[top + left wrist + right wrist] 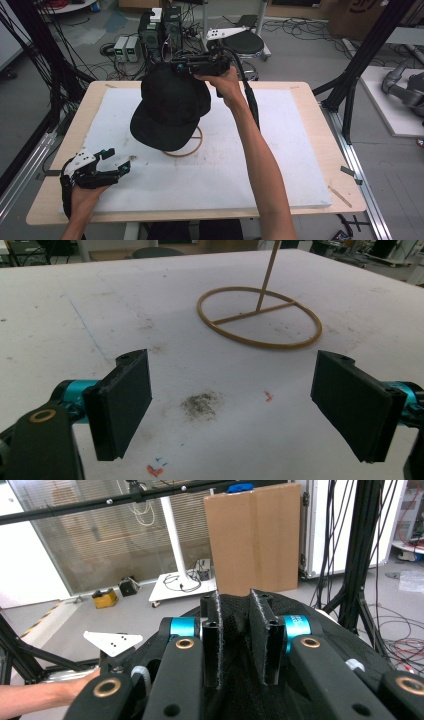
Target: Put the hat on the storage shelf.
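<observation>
Black cap (170, 107) held over a wire stand (192, 145) on a white-padded surface (280, 165).

The right hand-held gripper (175, 66) pinches the cap's crown fabric; the left hand-held gripper (117, 161) rests released near the front edge. Cables and equipment crowd the floor behind; the cap hides the stand's top.

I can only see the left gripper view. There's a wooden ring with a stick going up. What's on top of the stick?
Observer: A black cap sits over the wooden stand, hiding the top of the stick.
Operator: Is anybody holding the cap?
Observer: Yes. The right gripper is shut on a fold of the cap's fabric, near the crown.
Operator: Where's my gripper compared with the cap?
Observer: In the high view the left gripper rests low at the near left of the white mat, jaws open, apart from the cap.
</observation>
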